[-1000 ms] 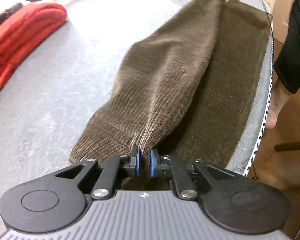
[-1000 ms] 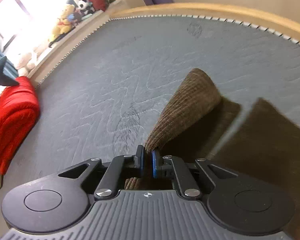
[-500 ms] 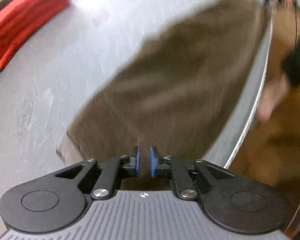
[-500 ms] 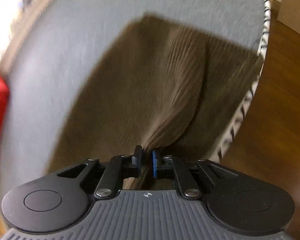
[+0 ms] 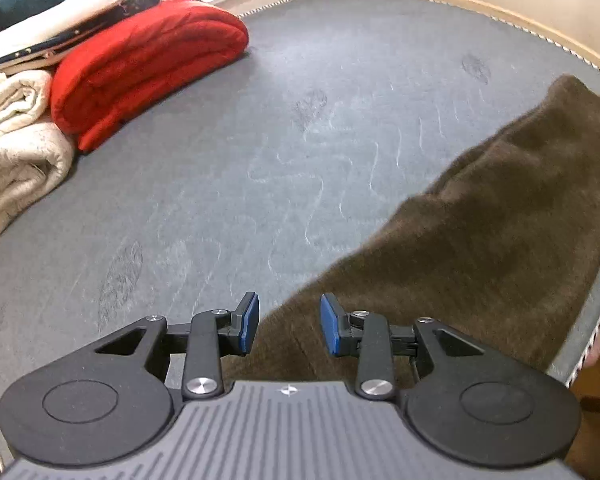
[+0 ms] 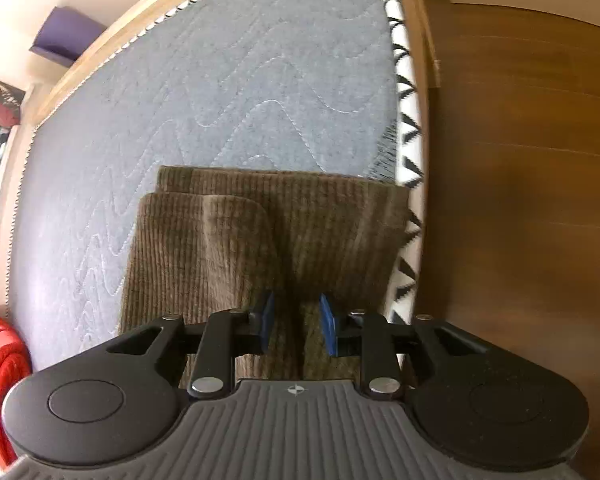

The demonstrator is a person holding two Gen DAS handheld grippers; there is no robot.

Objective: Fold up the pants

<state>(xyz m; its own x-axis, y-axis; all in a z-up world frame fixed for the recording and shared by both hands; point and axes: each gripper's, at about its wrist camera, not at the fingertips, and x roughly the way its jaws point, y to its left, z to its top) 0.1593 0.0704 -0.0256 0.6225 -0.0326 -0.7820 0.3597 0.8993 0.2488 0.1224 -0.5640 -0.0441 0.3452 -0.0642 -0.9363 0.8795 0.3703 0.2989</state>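
Brown corduroy pants [image 5: 480,248] lie on the grey quilted mattress [image 5: 260,140], along its right edge. In the right wrist view the pants [image 6: 228,256] lie folded lengthwise, one leg on top of the other, leg ends pointing away. My left gripper [image 5: 288,326] is open and empty just above the near end of the pants. My right gripper [image 6: 296,324] is open and empty over the pants, blue pads apart with the fabric lying flat below them.
A folded red blanket [image 5: 140,64] and cream bedding [image 5: 16,144] lie at the mattress's far left. The mattress edge with black-and-white trim [image 6: 406,160] runs beside the pants; wooden floor [image 6: 520,160] lies beyond it.
Both grippers were shut on the pants and carried one leg over onto the other. Now both have opened and let go, and the pants lie folded lengthwise.
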